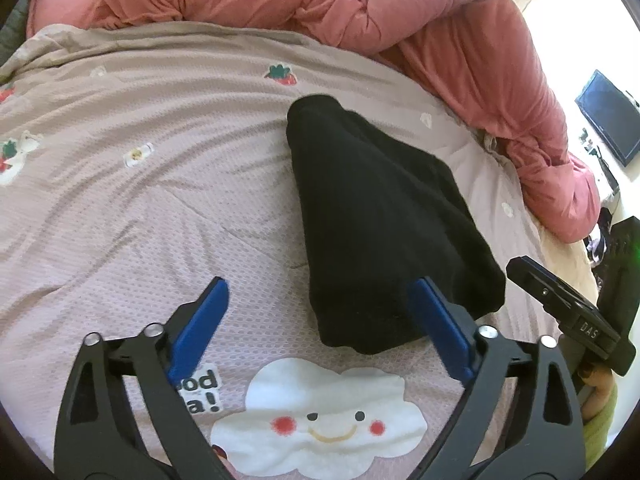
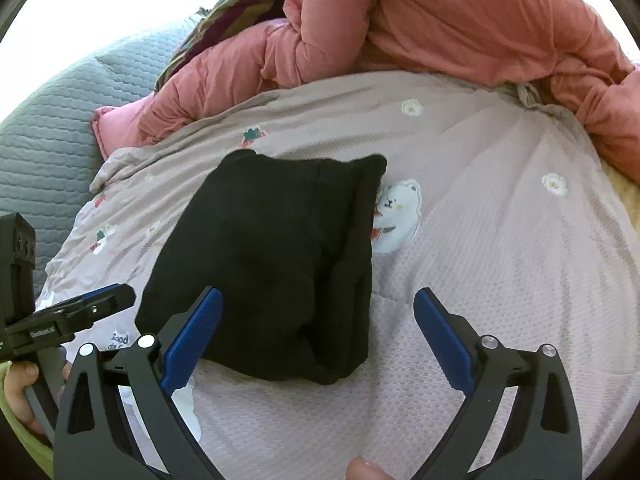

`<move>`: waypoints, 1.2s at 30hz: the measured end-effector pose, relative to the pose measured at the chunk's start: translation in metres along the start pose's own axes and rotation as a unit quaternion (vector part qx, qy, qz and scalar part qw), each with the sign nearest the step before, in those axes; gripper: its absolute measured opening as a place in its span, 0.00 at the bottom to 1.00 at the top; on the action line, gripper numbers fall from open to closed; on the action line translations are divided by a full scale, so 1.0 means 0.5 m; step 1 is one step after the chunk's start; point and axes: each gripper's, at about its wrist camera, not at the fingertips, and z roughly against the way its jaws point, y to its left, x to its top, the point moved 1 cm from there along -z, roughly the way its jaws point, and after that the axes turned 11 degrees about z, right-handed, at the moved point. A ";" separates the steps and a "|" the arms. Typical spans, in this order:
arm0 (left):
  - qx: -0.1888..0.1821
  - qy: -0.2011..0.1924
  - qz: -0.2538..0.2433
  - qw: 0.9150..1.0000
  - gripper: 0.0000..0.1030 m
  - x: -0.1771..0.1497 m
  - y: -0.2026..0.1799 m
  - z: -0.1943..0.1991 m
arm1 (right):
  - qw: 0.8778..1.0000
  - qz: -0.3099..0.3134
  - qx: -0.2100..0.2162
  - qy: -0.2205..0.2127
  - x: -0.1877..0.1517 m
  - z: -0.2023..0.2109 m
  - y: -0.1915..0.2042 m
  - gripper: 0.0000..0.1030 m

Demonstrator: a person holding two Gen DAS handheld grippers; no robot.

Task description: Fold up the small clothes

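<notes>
A small black garment (image 1: 384, 220) lies folded flat on the mauve printed bedspread (image 1: 140, 200); it also shows in the right wrist view (image 2: 276, 264). My left gripper (image 1: 320, 292) is open and empty, hovering over the garment's near left edge, its right finger in front of the cloth. My right gripper (image 2: 318, 300) is open and empty above the garment's near right corner, its left finger over the cloth. The right gripper's body (image 1: 568, 312) shows at the right of the left wrist view; the left gripper's body (image 2: 72, 316) shows at the left of the right wrist view.
A crumpled pink quilt (image 1: 440, 40) runs along the far side and right of the bed, also seen in the right wrist view (image 2: 460, 24). A grey quilted cover (image 2: 44, 128) and striped fabric (image 2: 240, 4) lie far left. A dark screen (image 1: 608, 116) hangs at the right.
</notes>
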 end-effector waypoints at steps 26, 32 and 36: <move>0.038 -0.115 -0.055 0.991 0.91 -0.065 0.039 0.181 | 0.995 0.035 -0.047 -0.086 -0.011 0.149 0.095 0.96; 0.045 -0.124 -0.055 0.990 0.91 -0.098 0.057 0.208 | 0.994 0.046 -0.048 -0.087 -0.039 0.170 0.127 0.96; 0.045 -0.122 -0.054 0.990 0.91 -0.120 0.064 0.216 | 0.994 0.043 -0.054 -0.086 -0.062 0.178 0.144 0.96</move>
